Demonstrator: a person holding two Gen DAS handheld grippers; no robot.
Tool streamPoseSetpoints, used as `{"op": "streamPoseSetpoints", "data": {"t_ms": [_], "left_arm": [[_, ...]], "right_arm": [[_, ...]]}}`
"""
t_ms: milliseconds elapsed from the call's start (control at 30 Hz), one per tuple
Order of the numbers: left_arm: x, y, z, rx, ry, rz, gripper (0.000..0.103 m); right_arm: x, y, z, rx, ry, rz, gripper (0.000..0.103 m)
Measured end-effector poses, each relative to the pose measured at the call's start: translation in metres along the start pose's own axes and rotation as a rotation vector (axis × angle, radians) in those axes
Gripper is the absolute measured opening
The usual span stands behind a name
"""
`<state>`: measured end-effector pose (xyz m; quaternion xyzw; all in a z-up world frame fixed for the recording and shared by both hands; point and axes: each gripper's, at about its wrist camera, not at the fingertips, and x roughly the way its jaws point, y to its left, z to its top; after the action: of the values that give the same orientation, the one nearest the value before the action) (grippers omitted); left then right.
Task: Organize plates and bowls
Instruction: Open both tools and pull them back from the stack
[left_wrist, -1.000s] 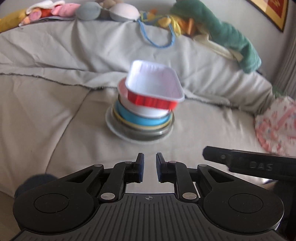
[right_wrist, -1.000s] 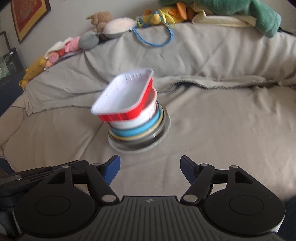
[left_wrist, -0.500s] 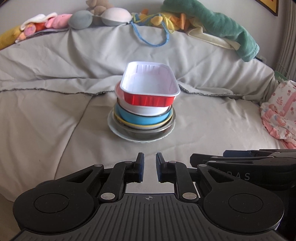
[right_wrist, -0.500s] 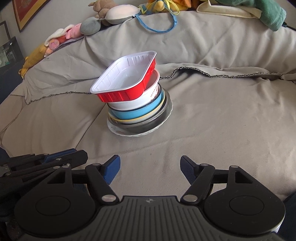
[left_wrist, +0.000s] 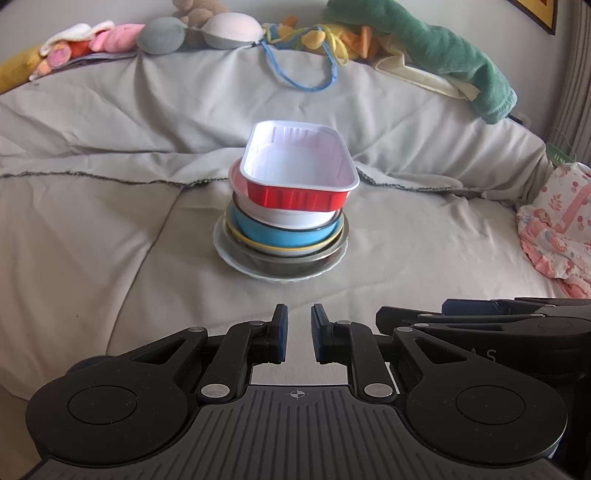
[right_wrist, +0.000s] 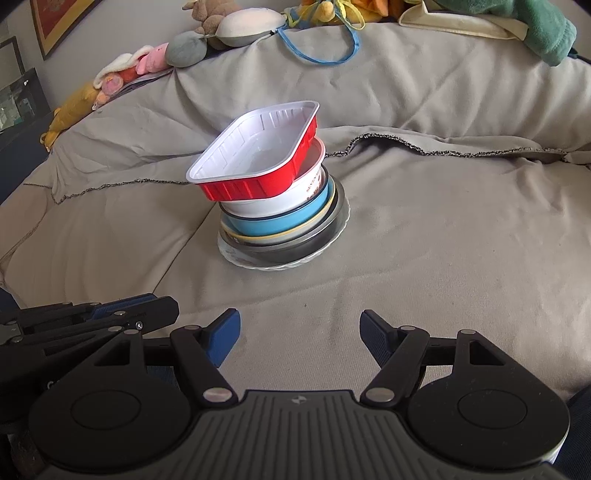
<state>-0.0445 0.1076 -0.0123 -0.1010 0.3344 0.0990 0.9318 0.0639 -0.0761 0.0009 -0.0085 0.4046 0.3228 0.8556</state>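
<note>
Sitting in the middle of a grey fabric-covered sofa seat (left_wrist: 92, 229), well ahead of both claws: a stack of nested dishes. At the bottom, lying flat on the cloth, a white scalloped-edge plate (left_wrist: 236, 258); on it, resting in turn, a dark grey metal bowl (left_wrist: 291, 264), a yellow-rimmed dish (left_wrist: 273, 251) showing only as a thin edge, a light blue round bowl (left_wrist: 273, 234), and a white round bowl (left_wrist: 295, 218). Crowning the stack, a red rectangular foil tray with white inside (left_wrist: 295, 195), sitting crooked and tilting, overhanging the bowls toward the left in the right wrist view.

Hovering near the camera, the left gripper (left_wrist: 297, 338), clenched to a narrow slit and grasping nothing, pointing at the stack from straight in front, with bare cloth lying between its blue pads and the plate. Hanging just beside it on its right, the right gripper (right_wrist: 299, 336), standing released with blue pads wide apart and nothing between them, the stack lying ahead and slightly left of its centre line. Touching no dish, either claw.

Lying along the far top of the sofa back: soft toys (left_wrist: 162, 35), a blue cord loop (left_wrist: 303, 79) and a green towel (left_wrist: 443, 55). Bunching at the far right edge, a pink patterned cloth (left_wrist: 554, 229).
</note>
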Motion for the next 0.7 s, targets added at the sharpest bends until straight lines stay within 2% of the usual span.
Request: {"op": "streamPoseSetpoints", "data": {"t_ms": [700], "left_arm": [[0.0015,0.0021,0.0029,0.013,-0.006,0.019,0.018]], "right_arm": [[-0.0018,-0.0020,0.0001,-0.005,-0.006,0.007,0.072]]}}
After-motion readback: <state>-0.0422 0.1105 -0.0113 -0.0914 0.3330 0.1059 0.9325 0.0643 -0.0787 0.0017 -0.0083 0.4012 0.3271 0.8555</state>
